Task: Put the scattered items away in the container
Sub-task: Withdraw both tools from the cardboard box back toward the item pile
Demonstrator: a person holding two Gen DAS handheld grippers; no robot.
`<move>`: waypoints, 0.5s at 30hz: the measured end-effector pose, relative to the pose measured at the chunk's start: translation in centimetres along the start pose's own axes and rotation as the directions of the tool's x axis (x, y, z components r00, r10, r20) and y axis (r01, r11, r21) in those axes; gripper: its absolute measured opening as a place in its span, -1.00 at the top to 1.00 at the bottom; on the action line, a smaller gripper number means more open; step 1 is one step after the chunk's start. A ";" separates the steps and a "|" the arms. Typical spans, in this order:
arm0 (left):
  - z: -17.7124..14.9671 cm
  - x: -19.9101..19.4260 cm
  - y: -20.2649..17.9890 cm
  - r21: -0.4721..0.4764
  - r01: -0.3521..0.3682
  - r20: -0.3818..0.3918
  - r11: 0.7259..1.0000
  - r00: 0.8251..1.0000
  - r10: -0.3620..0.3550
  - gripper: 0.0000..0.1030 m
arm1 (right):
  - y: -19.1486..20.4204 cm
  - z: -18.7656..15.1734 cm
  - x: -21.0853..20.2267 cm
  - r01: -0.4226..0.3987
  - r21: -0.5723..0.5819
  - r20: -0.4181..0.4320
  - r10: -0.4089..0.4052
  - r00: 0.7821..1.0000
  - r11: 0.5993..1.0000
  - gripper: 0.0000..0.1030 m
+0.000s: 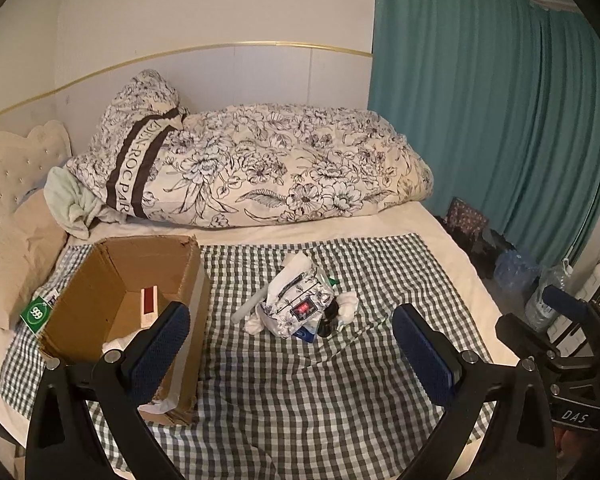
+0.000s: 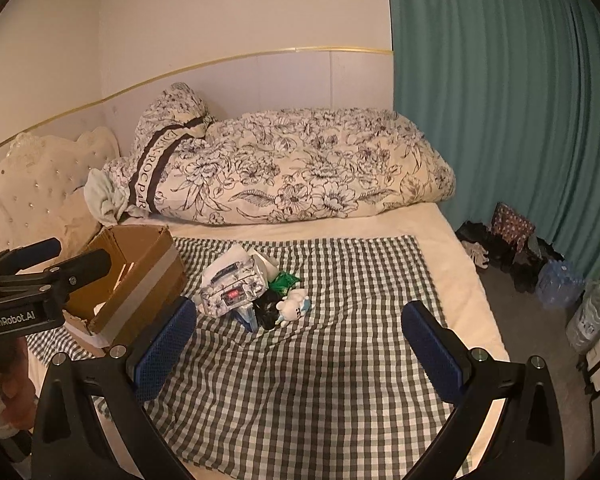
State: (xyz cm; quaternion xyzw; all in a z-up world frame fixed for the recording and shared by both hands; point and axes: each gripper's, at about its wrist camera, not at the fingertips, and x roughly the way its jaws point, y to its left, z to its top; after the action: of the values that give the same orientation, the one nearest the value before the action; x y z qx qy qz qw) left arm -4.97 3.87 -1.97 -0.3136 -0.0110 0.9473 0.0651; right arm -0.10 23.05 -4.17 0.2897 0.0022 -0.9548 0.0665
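From the left wrist view, the left gripper (image 1: 290, 344) hangs above the checked cloth (image 1: 300, 400) with its jaws spread wide and nothing between them, and the cardboard box (image 1: 128, 300) sits open just beside its left finger, a red-and-white packet already lying on the box floor. Ahead, well short of the fingertips, is the heap to be cleared: a floral tissue pack (image 1: 296, 304), a white stick (image 1: 250, 306) poking out to its left, a small dark bottle (image 1: 327, 320) and a white plush toy (image 1: 346, 306), all touching or overlapping. A green packet (image 1: 36, 314) lies outside the box on its far-left side, so that one counts too. Over to the right wrist view: the right gripper (image 2: 300, 344) is likewise open and empty, squared up on the same pile, with the tissue pack (image 2: 232, 288), the plush toy (image 2: 294, 306) and something green (image 2: 284, 280) tucked behind. The left gripper (image 2: 56, 260) shows at the left edge, hovering by the box (image 2: 140, 276). My call: nothing is picked yet. Best to take the outermost loose piece first, the plush toy, closing across its narrow body, lifting straight up so the heap stays put, then carrying it clear over the box wall.
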 end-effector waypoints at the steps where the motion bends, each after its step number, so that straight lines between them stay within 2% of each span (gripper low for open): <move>1: 0.0 0.4 0.1 -0.003 0.000 -0.005 1.000 1.000 0.000 -1.00 | -0.1 0.0 0.4 0.000 0.001 -0.007 0.000 1.000 1.000 -1.00; 15: -1.8 7.6 1.0 -0.011 0.008 -0.106 1.000 0.994 -0.009 -1.00 | -0.6 -0.7 6.6 -0.029 0.011 -0.097 0.030 0.995 1.000 -1.00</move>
State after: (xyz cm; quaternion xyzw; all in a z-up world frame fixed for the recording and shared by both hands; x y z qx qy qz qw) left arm -10.05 3.87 -8.02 -0.3637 -0.0138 0.9289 0.0681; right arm -5.17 22.82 -8.44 0.3361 -0.0036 -0.9385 0.0787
